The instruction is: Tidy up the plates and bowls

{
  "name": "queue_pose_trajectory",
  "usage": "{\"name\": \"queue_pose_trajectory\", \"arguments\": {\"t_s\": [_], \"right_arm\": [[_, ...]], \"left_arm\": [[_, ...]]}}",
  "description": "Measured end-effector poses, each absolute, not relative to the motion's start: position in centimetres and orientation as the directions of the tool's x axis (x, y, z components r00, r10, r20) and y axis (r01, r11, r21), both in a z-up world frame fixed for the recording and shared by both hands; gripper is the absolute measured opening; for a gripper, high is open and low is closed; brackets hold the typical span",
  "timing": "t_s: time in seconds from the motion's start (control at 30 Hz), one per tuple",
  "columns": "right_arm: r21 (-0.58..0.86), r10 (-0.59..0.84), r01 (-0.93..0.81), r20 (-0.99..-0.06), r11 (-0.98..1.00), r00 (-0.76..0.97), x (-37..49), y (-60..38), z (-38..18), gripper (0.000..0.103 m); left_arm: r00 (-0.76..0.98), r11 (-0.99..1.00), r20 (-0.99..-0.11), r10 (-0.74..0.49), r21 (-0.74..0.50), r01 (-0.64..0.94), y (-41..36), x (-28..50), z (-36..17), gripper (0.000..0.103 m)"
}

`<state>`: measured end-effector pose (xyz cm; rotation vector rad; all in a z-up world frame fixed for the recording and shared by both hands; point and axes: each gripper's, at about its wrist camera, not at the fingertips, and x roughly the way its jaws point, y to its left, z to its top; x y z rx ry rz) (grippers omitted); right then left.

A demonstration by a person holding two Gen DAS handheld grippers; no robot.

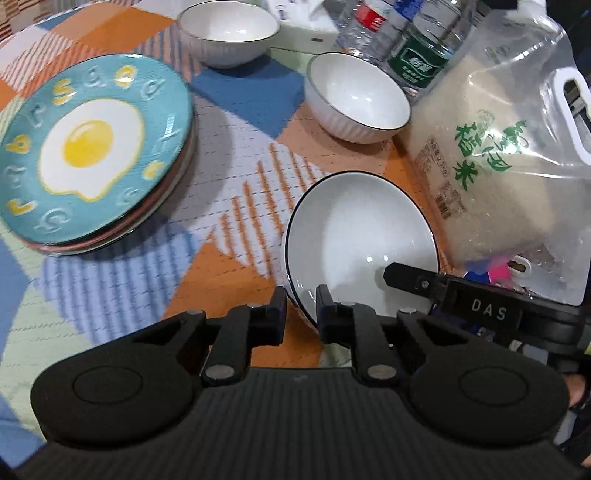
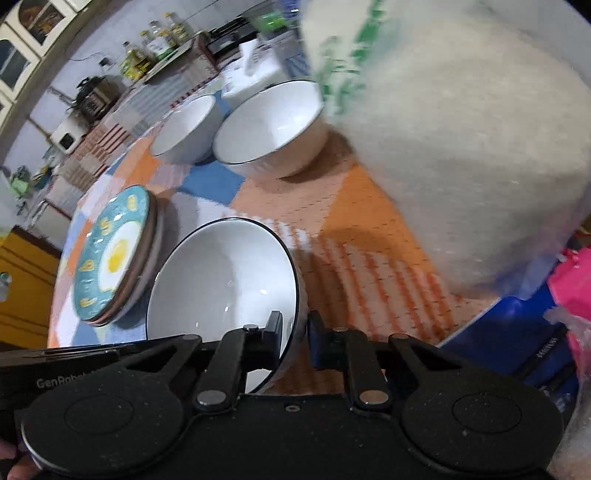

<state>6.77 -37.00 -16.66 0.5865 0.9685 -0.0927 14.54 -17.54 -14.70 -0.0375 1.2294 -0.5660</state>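
Three white ceramic bowls with thin dark rims were counted: one near point(image 1: 360, 236), one at mid-table point(image 1: 356, 98) and one far point(image 1: 227, 31). One stack of round plates point(image 1: 92, 151) stood at left, topped by a teal fried-egg plate; the number beneath could not be determined. One clear bag of rice point(image 1: 491, 166) lay at right. At least two clear plastic bottles point(image 1: 417, 48) stood far right.

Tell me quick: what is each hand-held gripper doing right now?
Left hand-held gripper: closed on the near white bowl's rim.
Right hand-held gripper: closed on that same bowl's rim.
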Motion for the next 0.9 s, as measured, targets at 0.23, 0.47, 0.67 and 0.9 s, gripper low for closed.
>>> {"name": "queue_pose_trajectory", "arguments": {"t_s": [0.23,0.47,0.67,0.9], "right_arm": [[0.427,0.234,0.245,-0.797,0.870,0.558,8.0,-34.7,-15.4,0.019],[0.382,0.240,0.168,-0.808,0.909,0.538,9.5,-32.6,-15.2,0.019],[0.383,0.246,0.151,-0.801,0.911,0.546,10.7,-32.0,-15.7,0.019],[0.347,0.237,0.108,-0.805,0.932,0.543,11.1,-31.6,-16.2,0.019]], "left_arm": [[0.199,0.878,-0.882,-0.428,-0.354,0.321,-14.0,14.2,-14.3,0.015],[0.224,0.909,-0.900,-0.374,-0.308,0.282,-13.0,14.7,-15.3,0.015],[0.260,0.921,-0.909,-0.327,-0.244,0.304,-13.5,14.9,-15.6,0.015],[0.233,0.919,-0.907,-0.351,-0.286,0.273,-13.2,15.7,-16.6,0.015]]}}
